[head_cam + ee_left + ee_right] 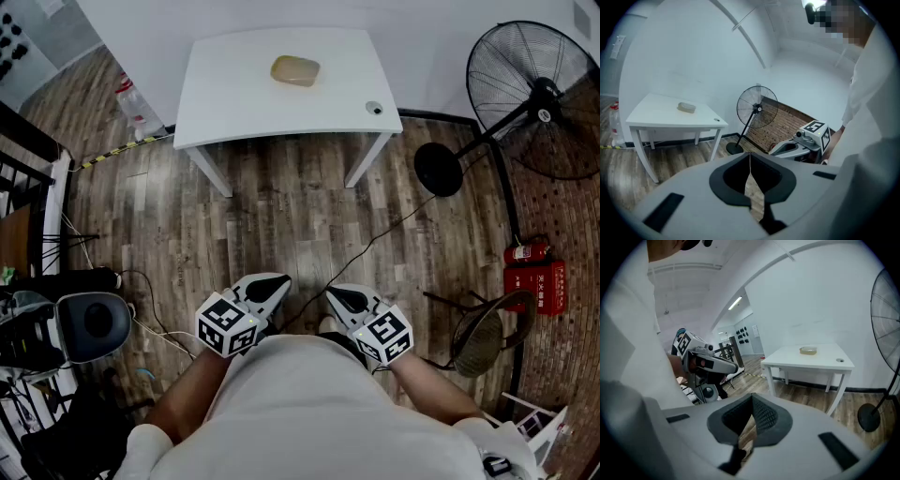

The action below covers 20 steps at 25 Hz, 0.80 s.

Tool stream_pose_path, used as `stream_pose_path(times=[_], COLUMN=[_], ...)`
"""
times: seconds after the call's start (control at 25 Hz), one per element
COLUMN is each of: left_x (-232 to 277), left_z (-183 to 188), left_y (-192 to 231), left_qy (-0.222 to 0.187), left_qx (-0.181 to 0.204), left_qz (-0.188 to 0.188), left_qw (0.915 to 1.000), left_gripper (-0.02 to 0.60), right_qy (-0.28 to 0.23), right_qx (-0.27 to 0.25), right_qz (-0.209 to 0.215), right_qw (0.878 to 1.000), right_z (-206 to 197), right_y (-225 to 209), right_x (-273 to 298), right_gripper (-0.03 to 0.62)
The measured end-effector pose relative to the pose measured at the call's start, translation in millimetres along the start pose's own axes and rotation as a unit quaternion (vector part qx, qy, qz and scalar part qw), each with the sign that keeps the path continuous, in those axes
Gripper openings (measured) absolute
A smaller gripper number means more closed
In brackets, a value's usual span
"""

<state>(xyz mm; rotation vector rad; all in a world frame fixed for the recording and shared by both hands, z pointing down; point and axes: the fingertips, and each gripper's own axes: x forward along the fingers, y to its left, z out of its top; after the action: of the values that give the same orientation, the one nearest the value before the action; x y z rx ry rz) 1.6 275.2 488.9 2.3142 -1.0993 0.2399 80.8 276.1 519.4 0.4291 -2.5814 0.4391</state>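
My left gripper (270, 287) and right gripper (341, 298) are held close to my body, side by side above the wooden floor, far from the white table (234, 103). Both are shut with nothing between the jaws. In the left gripper view the jaws (750, 157) meet along a thin seam, and the right gripper (806, 140) shows beside them. The right gripper view shows its own jaws (752, 399) pressed together and the left gripper (705, 361) at its left. A tan, rounded block (295, 70) lies on the table, also visible as a small tan block (686, 107) (808, 350).
A small round cap (374, 109) sits near the table's right front corner. A standing fan (534, 98) with a round base (438, 169) is at the right. A black cable (375, 239) crosses the floor. A red extinguisher box (534, 274), a chair (483, 337) and a grey device (89, 323) flank me.
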Motion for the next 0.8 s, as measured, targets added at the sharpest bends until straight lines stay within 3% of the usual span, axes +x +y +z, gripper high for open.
stream_pose_path(times=[0.32,0.44,0.64,0.72,0.8], left_x=[-36.6,-32.7,8.1,26.7,44.4], left_z=[14.0,18.0,45.7,61.2,80.5], left_y=[87.4,112.1,148.3,161.5,174.4], left_qy=[0.025,0.030,0.019,0.022,0.017], left_qx=[0.002,-0.022,-0.051,-0.043,-0.047], left_qz=[-0.034,-0.047,-0.050,-0.044,-0.039], left_qw=[0.9991,0.9982,0.9972,0.9979,0.9980], left_gripper=[0.018,0.018,0.020,0.020,0.020], right_qy=[-0.022,-0.012,-0.029,-0.037,-0.039], right_qx=[0.016,0.025,0.038,0.034,0.025], right_qz=[-0.066,-0.087,-0.113,-0.104,-0.094], right_qw=[0.997,0.996,0.992,0.993,0.994], right_z=[52.8,56.9,74.2,84.6,97.9], right_y=[1.1,-4.6,-55.7,-78.9,-105.6], right_x=[66.1,69.8,77.4,87.0,96.1], right_gripper=[0.005,0.006,0.009,0.086,0.094])
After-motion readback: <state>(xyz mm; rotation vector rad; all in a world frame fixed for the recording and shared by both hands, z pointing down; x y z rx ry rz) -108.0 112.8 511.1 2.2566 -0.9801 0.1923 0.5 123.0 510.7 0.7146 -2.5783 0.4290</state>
